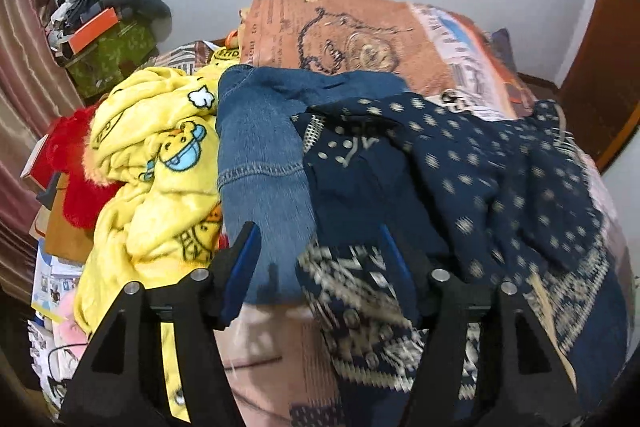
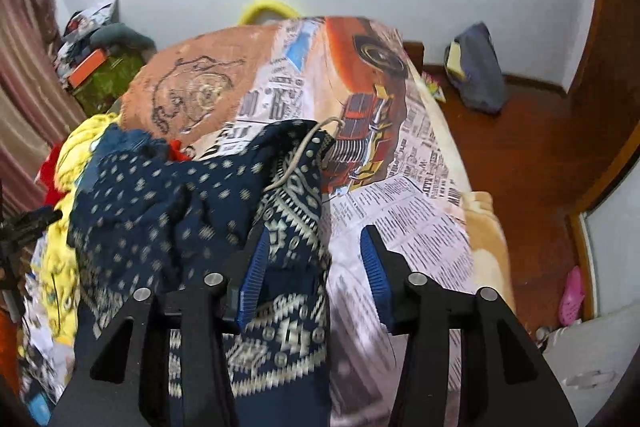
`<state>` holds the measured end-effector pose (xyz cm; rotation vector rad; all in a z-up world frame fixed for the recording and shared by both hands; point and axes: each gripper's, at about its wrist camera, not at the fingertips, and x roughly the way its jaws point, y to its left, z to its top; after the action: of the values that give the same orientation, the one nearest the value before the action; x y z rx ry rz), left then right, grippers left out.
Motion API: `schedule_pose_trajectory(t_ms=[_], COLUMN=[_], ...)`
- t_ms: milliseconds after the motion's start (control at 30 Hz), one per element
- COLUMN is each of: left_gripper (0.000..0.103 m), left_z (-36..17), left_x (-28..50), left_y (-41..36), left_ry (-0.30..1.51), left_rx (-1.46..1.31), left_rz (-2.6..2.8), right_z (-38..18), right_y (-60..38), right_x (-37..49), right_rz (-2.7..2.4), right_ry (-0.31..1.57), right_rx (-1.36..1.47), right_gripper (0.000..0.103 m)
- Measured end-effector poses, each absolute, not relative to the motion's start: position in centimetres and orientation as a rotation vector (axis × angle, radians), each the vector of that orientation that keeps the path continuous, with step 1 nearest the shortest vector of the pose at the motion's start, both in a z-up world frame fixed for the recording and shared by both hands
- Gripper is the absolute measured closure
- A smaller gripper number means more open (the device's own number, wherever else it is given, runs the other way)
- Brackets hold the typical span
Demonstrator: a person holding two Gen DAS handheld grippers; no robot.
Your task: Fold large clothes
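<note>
Left gripper (image 1: 316, 247) released above navy patterned garment (image 1: 460, 167); jeans (image 1: 260, 163) at 11 o'clock. Right gripper (image 2: 316, 255) released, garment edge between jaws, bed (image 2: 420, 227) beneath.

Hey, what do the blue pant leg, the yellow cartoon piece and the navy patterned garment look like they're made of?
Blue pant leg: likely denim, matte, with a stitched hem seam. Yellow cartoon piece: probably plush fleece, with a fuzzy nap. Navy patterned garment: seems a thin printed woven cloth, softly draping; blur leaves it open.
</note>
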<state>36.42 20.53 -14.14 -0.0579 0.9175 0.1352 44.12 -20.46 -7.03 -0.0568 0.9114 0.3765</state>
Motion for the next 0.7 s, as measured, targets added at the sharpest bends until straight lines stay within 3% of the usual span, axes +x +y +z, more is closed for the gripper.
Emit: schedule_pose_trajectory(t_ms=[167,267,700], left_gripper=[0.040,0.036,0.036], left_z=[-13.6,-14.3,-22.0], left_x=[32.7,30.5,24.4], left_y=[20.0,19.6,18.3], left_ry=[0.909,0.932,1.143], left_rx=[-0.088,-0.113,-0.248], left_rz=[0.091,0.061,-0.022], right_z=[-6.7,-7.5,-14.8], right_y=[-19.5,-19.5,-22.2], right_x=[40.2,37.9,32.5], right_rz=[0.417,0.431,0.388], right_ry=[0.884,0.894,1.061], right_rx=[-0.110,-0.113,-0.116], right_gripper=[0.042,0.041,0.041])
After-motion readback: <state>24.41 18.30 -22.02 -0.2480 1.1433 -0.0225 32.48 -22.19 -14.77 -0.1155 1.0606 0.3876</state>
